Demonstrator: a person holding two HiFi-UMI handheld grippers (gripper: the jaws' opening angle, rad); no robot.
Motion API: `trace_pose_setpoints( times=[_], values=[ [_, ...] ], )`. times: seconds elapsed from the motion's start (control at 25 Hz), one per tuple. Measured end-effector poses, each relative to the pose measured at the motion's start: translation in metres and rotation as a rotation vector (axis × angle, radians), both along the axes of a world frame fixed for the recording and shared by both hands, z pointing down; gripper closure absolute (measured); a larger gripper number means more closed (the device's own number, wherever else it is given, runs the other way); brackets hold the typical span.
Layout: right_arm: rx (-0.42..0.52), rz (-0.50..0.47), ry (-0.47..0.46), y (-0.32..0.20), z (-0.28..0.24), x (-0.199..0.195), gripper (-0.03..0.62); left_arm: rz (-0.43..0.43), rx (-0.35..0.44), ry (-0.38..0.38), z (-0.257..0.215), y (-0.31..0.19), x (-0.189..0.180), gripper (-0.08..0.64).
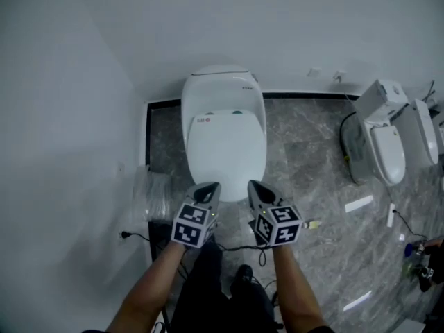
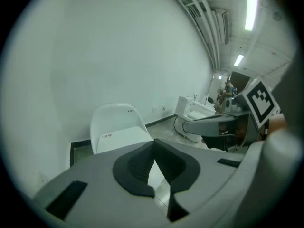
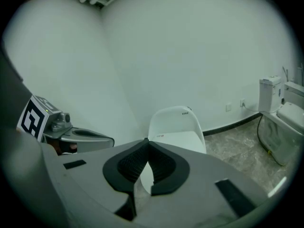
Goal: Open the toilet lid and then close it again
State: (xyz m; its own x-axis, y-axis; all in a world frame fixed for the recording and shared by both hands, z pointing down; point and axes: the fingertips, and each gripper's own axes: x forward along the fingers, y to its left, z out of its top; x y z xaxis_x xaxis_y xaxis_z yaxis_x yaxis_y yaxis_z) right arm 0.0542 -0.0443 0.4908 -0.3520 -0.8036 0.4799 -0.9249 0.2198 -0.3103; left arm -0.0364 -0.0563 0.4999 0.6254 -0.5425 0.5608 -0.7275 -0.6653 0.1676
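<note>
Marble floor; toilet lid down flat, long axis toward wall; left gripper, right gripper closed, empty.

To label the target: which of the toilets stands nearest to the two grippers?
The toilet against the back wall, straight ahead of the left gripper and right gripper, lid down. The other toilets stand off to the right.

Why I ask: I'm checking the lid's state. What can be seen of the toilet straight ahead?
The toilet is white, glossy, ceramic-looking, one rounded piece backed against the white wall on grey marbled floor. Its lid lies flat, closed, a small red label near its rear-left corner. Nothing touches it.
</note>
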Motion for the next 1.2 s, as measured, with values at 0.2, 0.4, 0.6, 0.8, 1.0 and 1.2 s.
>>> trace_pose_setpoints(
  times=[0.2, 0.4, 0.6, 0.8, 1.0, 1.2],
  values=[
    [0.158, -0.058, -0.021, 0.026, -0.088, 0.011, 0.583, -0.049, 0.117, 0.073, -0.083, 0.031, 0.019, 0.554],
    [0.267, -0.099, -0.072, 0.067, -0.160, 0.030, 0.584, -0.086, 0.194, 0.105, -0.145, 0.076, 0.041, 0.554],
    [0.367, -0.152, -0.112, 0.107, -0.216, 0.038, 0.584, -0.106, 0.260, 0.135, -0.201, 0.120, 0.055, 0.554],
    [0.470, -0.217, -0.145, 0.143, -0.265, 0.043, 0.586, -0.140, 0.350, 0.150, -0.248, 0.155, 0.062, 0.554],
    [0.499, -0.250, -0.120, 0.172, -0.288, 0.042, 0.586, -0.161, 0.396, 0.137, -0.273, 0.181, 0.062, 0.554],
    [0.514, -0.262, -0.120, 0.186, -0.299, 0.034, 0.586, -0.170, 0.412, 0.129, -0.281, 0.193, 0.055, 0.554]
  ],
)
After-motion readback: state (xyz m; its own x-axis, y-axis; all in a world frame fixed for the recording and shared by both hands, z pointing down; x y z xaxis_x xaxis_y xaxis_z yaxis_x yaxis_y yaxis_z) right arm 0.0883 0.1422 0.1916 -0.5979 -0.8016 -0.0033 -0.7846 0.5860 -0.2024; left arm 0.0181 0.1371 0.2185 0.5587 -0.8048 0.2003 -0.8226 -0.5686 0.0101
